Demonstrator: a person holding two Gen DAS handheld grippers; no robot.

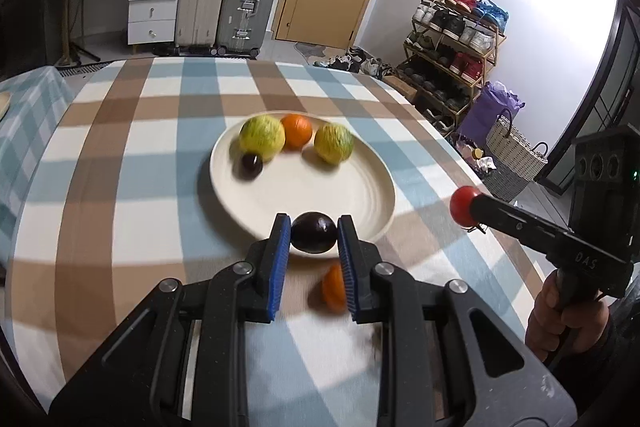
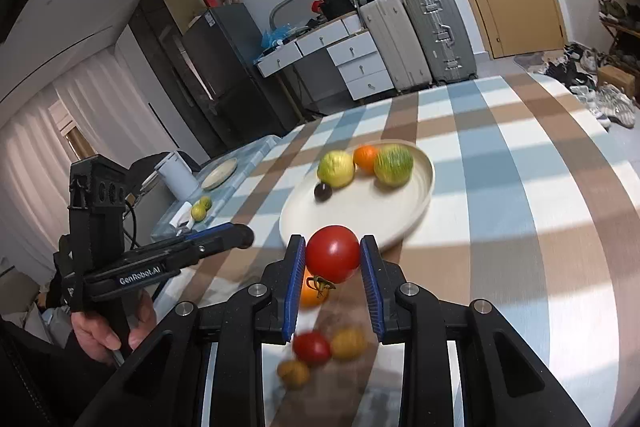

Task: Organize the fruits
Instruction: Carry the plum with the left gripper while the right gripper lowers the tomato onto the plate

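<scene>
Two handheld grippers are raised over a checked tablecloth. A dark plum is clamped in the left gripper; a red tomato is clamped in the right gripper. Four fruits are seen on the cream plate beyond: two yellow-green, one orange, one dark.

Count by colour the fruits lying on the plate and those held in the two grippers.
Yellow-green fruit: 2
Orange fruit: 1
Dark purple fruit: 2
Red fruit: 1
Total: 6
</scene>
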